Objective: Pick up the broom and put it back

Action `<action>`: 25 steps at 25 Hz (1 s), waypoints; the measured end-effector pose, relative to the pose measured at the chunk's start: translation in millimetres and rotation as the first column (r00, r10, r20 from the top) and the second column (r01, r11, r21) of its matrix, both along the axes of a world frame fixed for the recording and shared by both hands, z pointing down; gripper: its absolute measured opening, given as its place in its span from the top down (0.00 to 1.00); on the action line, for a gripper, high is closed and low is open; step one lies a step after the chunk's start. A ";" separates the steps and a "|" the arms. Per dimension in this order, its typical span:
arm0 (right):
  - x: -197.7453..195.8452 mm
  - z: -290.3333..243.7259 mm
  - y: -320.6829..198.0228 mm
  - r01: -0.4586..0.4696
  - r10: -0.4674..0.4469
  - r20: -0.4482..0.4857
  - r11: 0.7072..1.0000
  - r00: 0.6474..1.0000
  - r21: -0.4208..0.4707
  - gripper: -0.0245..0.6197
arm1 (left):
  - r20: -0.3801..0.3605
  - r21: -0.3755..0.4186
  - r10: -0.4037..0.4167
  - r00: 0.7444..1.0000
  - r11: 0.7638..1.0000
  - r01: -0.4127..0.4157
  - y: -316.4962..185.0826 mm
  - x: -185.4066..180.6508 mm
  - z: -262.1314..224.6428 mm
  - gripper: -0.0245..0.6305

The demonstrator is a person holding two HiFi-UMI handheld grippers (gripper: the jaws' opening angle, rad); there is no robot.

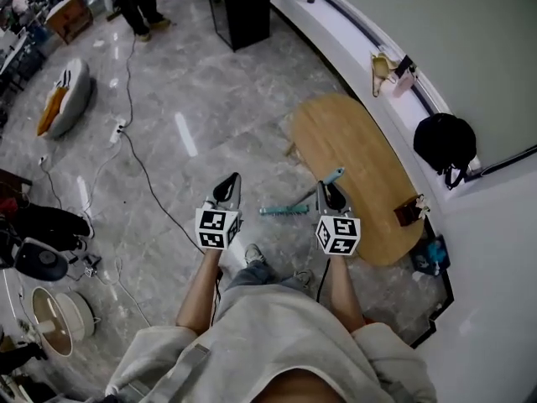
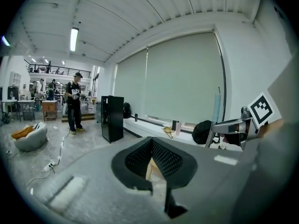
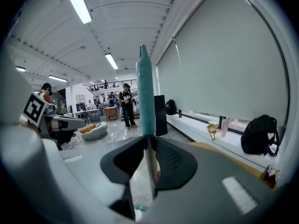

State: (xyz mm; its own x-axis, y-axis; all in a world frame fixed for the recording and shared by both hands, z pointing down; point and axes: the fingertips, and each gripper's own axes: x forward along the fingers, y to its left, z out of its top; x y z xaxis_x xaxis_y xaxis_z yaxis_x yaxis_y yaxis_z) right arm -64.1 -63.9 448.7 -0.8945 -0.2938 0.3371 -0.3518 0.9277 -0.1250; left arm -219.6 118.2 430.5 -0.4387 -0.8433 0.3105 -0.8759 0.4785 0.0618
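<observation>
- Your right gripper point(image 3: 148, 141) is clamped on the broom point(image 3: 145, 92). Its jaws pinch the thin shaft just below the teal grip, which rises straight up out of them in the right gripper view.
- In the head view the broom's teal bristle head point(image 1: 284, 211) shows between your two grippers, with the shaft slanting up from it to your right gripper point(image 1: 330, 185). The tip of the grip pokes out just past the jaws.
- Your left gripper point(image 2: 152, 141) is closed and holds nothing. The jaw tips meet and only the floor shows through the gap beneath them.
- In the head view your left gripper point(image 1: 230, 183) is level with the right one and apart from it, and it does not touch the broom.
- The oval wooden table point(image 1: 352, 158) lies just to the right of your right gripper, with the broom at its near left edge.
- A white ledge point(image 1: 336, 32) runs along the wall behind the table. A black backpack point(image 1: 443, 141) sits on it past the table's far side.
- The grey marble floor point(image 1: 210, 91) stretches ahead. A black cabinet point(image 1: 239, 7) stands at its far end, and a person point(image 1: 134, 2) stands to the left of the cabinet.
- A beanbag point(image 1: 67, 99) lies on the floor well off to your left.
</observation>
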 end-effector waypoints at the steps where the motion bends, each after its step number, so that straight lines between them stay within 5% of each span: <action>1: -7.6 -4.3 1.7 -0.001 0.001 0.004 1.000 1.000 0.004 0.84 | 0.000 0.002 -0.001 1.000 1.000 0.001 3.0 -7.3 -3.0 0.97; 10: -62.8 -44.1 19.7 -0.008 0.005 0.054 0.998 0.999 0.057 0.84 | 0.033 0.063 0.020 0.999 0.998 -0.022 19.4 -61.2 -33.1 0.97; 25: -122.9 -28.0 -1.5 0.025 -0.026 0.040 0.999 0.999 0.025 0.84 | 0.022 0.015 0.020 1.000 1.000 -0.020 -9.5 -103.3 -24.7 0.97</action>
